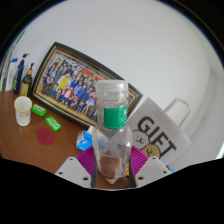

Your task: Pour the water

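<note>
Clear plastic bottle (112,130) with a green label is standing upright between the gripper (112,172) fingers, which are clenching it on both sides. Behind it, a white bag (160,135) is reading "GIFT", beside a framed group photo (70,80) on the wooden table (25,140).

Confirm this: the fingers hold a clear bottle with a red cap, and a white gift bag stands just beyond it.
Wrong on the cap: the gripper view shows the bottle with a clear cap and a green label. The fingers do grip it, and the white gift bag stands just beyond.
</note>
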A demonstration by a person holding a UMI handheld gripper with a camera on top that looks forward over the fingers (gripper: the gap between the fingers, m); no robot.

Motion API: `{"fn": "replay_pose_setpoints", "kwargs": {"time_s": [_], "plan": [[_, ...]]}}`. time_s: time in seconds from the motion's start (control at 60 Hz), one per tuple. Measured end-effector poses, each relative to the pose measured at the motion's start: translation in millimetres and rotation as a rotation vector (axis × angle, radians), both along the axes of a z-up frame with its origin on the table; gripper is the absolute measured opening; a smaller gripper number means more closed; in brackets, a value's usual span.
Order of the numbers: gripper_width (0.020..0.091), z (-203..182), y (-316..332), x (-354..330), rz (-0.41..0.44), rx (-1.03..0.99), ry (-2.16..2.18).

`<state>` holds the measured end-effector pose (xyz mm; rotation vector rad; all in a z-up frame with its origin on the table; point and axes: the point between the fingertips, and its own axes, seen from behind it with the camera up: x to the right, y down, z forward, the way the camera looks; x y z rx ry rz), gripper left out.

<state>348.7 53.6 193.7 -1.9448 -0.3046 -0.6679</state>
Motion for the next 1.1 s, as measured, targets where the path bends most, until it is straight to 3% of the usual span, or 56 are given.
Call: {"fn": "replay_pose_setpoints", "kwargs": {"time_s": [0.25, 0.483, 0.7, 0.917, 1.1], "plan": [[0.0436, 36, 75, -95, 0.084, -0.067, -0.627], [0.0437, 13, 117, -170, 0.213, -0.176, -1.148], [0.0436, 0, 129, -197, 0.282, -0.24, -1.444], [0.044, -7, 129, -201, 0.312, -0.255, -1.395], [0.0437, 4, 118, -204, 0.293, -0.154, -0.935]]}}
